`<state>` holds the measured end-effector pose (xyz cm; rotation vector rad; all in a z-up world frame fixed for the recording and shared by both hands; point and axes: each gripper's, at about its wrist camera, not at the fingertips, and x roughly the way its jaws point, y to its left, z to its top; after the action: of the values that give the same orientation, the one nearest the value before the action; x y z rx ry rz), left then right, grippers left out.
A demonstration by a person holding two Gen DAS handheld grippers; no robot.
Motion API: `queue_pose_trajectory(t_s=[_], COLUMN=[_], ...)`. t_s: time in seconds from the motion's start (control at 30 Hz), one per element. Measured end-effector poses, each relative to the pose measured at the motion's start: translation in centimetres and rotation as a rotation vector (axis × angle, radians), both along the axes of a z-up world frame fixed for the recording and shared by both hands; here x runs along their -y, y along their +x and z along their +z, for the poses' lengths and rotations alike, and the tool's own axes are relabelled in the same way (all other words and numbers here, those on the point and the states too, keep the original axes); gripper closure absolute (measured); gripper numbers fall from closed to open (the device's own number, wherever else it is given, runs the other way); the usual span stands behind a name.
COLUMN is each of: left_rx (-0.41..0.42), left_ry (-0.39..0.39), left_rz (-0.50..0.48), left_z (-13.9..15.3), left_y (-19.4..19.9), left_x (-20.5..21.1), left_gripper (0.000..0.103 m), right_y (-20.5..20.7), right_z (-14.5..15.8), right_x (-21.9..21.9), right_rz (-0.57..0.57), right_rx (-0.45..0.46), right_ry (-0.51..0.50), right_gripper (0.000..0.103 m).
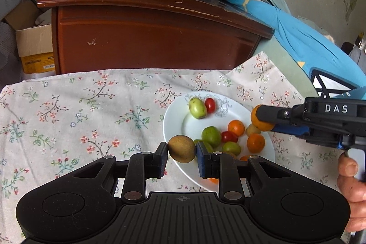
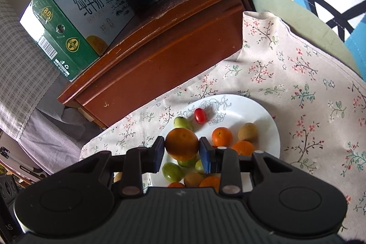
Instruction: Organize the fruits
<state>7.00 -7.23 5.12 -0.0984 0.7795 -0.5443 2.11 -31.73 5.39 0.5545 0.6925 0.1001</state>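
Two tongs [image 1: 181, 153] [image 2: 181, 148] hide plate [image 2: 263, 111] fruit beneath.

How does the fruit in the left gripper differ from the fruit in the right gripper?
The left gripper holds a kiwi: brown, dull, oval. The right gripper holds an orange: bright orange, smoother, rounder. The kiwi hangs at the plate's left edge; the orange, in the left view, at its right edge. Both are clamped between jaws, above the plate.
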Motion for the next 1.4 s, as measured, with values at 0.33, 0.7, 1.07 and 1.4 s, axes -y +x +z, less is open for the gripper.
queue_pose_trajectory(t_s=[0.33,0.7,1.07,1.4], left_rx=[-0.021,-0.044,0.034,0.034], left_ry=[-0.056,-0.075,-0.007,0.139], left_rz=[0.014,0.023,0.047,0.041], left_z=[-0.7,-1.8,1.2,3.1], left_y=[2.0,3.1,1.4,-1.4], left_x=[1.8,3.5,3.7,2.7], left_gripper=[0.079,0.076,0.020,0.010], right_y=[1.8,3.1,2.0,-1.2], right_z=[-1.4,-2.6,-0.7,1.1], right_x=[-0.3,0.2,0.1,0.4], right_rz=[0.010,-0.024,-0.032,-0.053], right_rx=[-0.033,-0.065,-0.048,-0.058], right_ry=[-0.013,0.008,-0.029,-0.063], right_gripper=[0.070,0.067,0.065,0.056])
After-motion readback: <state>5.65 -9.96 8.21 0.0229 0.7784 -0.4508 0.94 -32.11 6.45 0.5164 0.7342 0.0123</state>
